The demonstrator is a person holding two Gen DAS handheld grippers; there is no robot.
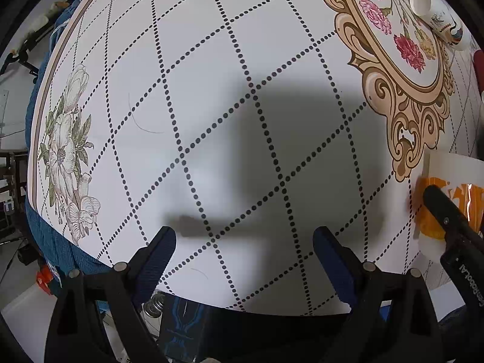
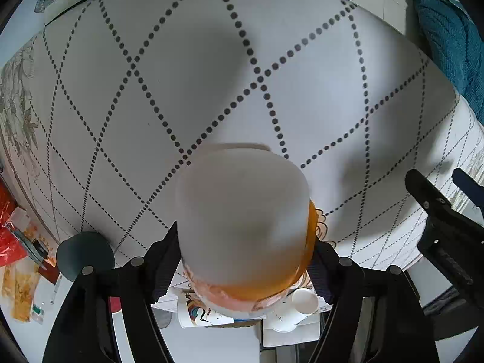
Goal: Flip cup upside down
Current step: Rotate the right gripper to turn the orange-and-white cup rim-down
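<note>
A white paper cup with an orange print (image 2: 245,230) fills the middle of the right wrist view. My right gripper (image 2: 245,260) is shut on it, one finger on each side, and holds it above the patterned tablecloth (image 2: 181,75). The same cup (image 1: 453,193) shows at the right edge of the left wrist view, with a right gripper finger (image 1: 447,211) against it. My left gripper (image 1: 245,257) is open and empty, low over the cloth near the table's edge.
Two more white cups (image 1: 435,15) lie on the floral medallion (image 1: 402,60) at the far right. A blue towel (image 1: 45,242) hangs off the table's left edge. Packets and a dark round object (image 2: 84,254) lie below the table.
</note>
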